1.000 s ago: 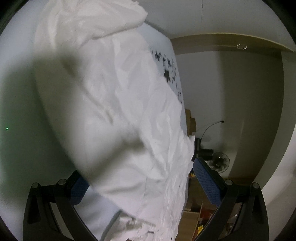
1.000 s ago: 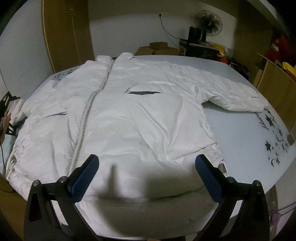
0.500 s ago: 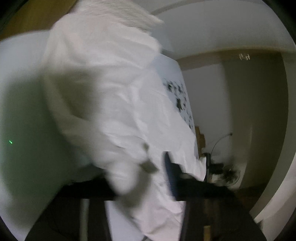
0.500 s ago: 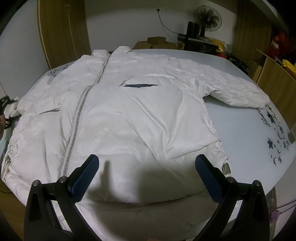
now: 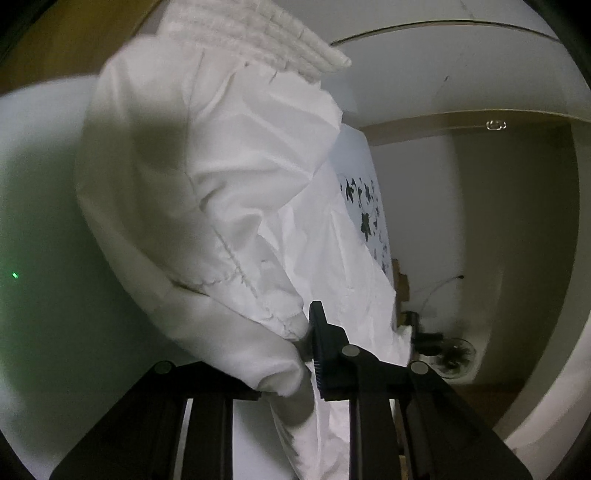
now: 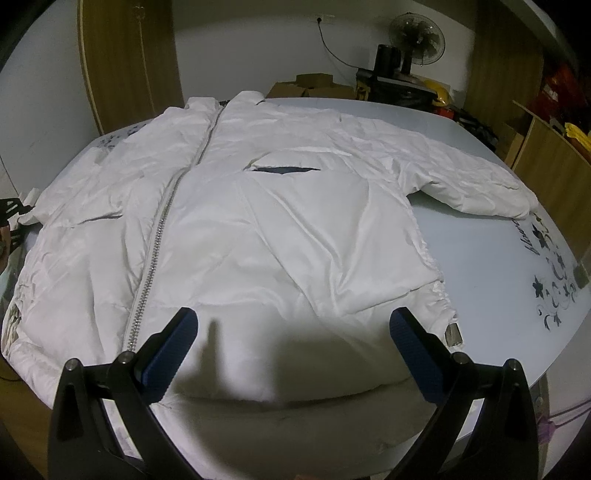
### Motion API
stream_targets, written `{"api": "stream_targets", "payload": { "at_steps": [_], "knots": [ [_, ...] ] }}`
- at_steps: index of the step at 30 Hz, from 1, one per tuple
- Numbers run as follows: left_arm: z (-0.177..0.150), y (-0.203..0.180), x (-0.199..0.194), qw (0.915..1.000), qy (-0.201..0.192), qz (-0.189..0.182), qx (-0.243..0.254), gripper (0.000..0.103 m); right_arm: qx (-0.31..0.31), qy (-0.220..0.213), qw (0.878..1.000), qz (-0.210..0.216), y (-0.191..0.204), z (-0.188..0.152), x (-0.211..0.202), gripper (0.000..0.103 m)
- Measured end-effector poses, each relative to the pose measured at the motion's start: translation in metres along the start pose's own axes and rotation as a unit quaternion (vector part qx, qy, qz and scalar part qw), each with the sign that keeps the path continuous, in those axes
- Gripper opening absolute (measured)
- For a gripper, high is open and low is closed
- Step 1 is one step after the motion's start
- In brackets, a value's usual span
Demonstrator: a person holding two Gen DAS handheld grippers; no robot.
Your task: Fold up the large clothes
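Note:
A large white padded jacket (image 6: 266, 221) lies front up on the pale table (image 6: 480, 258), zipper (image 6: 162, 236) down its left half, right sleeve (image 6: 480, 188) stretched out to the right. My right gripper (image 6: 291, 343) is open and empty, hovering over the jacket's hem. In the left wrist view my left gripper (image 5: 306, 350) is shut on the jacket's left sleeve (image 5: 221, 206) near its cuff; the sleeve is lifted and fills the view. Its left finger is hidden by fabric.
The table has a black flower print (image 6: 554, 291) at its right end. Behind it stand a fan (image 6: 417, 33), cardboard boxes (image 6: 314, 83) and a wooden door (image 6: 129, 62). Wooden shelving (image 6: 554, 162) stands to the right.
My left gripper closed on the left sleeve and lifted it. My right gripper drifted slightly, staying open above the hem.

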State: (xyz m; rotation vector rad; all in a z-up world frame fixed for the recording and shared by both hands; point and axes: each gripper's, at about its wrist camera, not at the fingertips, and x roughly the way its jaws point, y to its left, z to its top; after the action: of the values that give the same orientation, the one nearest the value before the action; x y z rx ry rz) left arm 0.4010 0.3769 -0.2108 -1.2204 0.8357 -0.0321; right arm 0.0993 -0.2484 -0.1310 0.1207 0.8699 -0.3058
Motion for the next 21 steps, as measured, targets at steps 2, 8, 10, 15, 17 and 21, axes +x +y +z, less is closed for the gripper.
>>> {"api": "stream_targets", "payload": {
  "at_steps": [2,8,10,15,17,21],
  "knots": [
    [-0.007,-0.016,-0.008,0.9989,-0.030,0.023,0.027,0.014,0.004,0.000,1.000,-0.001,-0.002,0.001,0.001,0.103],
    [-0.071,-0.142,-0.039,0.9559,-0.153,0.099,0.230,0.014,0.023,0.012,1.000,0.006,-0.007,0.003,0.007,0.103],
    [-0.108,-0.193,-0.035,0.9405,-0.146,0.096,0.291,0.014,0.024,0.012,1.000,0.007,-0.006,0.003,0.008,0.103],
    [-0.212,-0.271,0.005,0.9116,-0.072,0.067,0.399,0.014,0.032,0.016,0.999,0.012,-0.010,0.002,0.012,0.103],
    [-0.260,-0.292,0.034,0.8994,-0.029,0.064,0.432,0.014,0.041,0.018,0.999,0.013,-0.015,0.003,0.013,0.103],
    [-0.363,-0.295,0.108,0.8597,0.044,0.102,0.499,0.015,0.061,0.015,0.998,0.014,-0.028,0.003,0.011,0.103]
  ]
}}
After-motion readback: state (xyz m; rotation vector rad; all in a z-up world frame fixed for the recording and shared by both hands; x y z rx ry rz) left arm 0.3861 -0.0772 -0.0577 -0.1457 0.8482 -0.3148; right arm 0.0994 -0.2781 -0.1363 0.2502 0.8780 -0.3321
